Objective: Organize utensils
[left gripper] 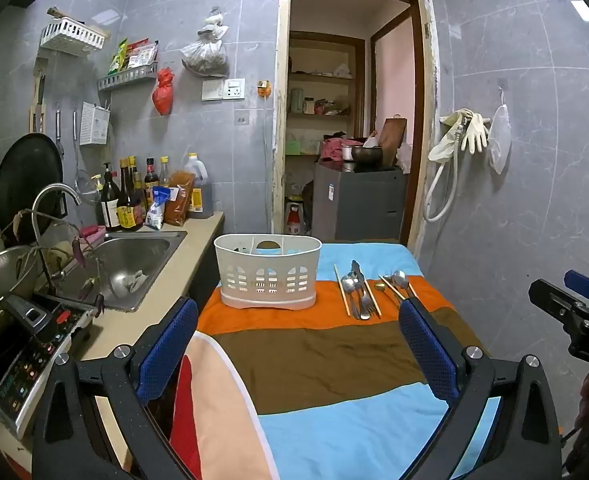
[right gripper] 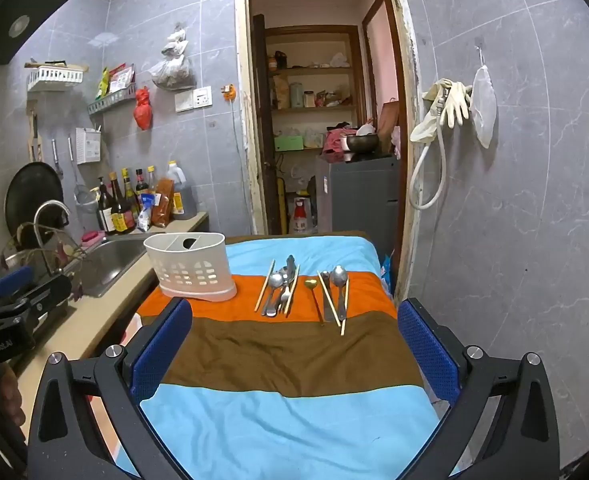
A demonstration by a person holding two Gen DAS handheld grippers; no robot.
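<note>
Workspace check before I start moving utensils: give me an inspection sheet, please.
Surface: striped cloth over the table, wrinkled, blue, brown and orange bands.
Job's things: white caddy upright on the orange band; two utensil piles beside it, spoons, forks, chopsticks, loose on the cloth.
Clutter: nothing seen on the cloth besides these.
Grippers: left gripper and right gripper open, empty, short of the utensils.
Cables: white hose on the right wall.
Surroundings: sink and sauce bottles at left; open doorway behind.

2 wrist cams, facing doorway, angled down, sharing striped cloth (left gripper: pixel 334 360), caddy (right gripper: pixel 190 266)
</note>
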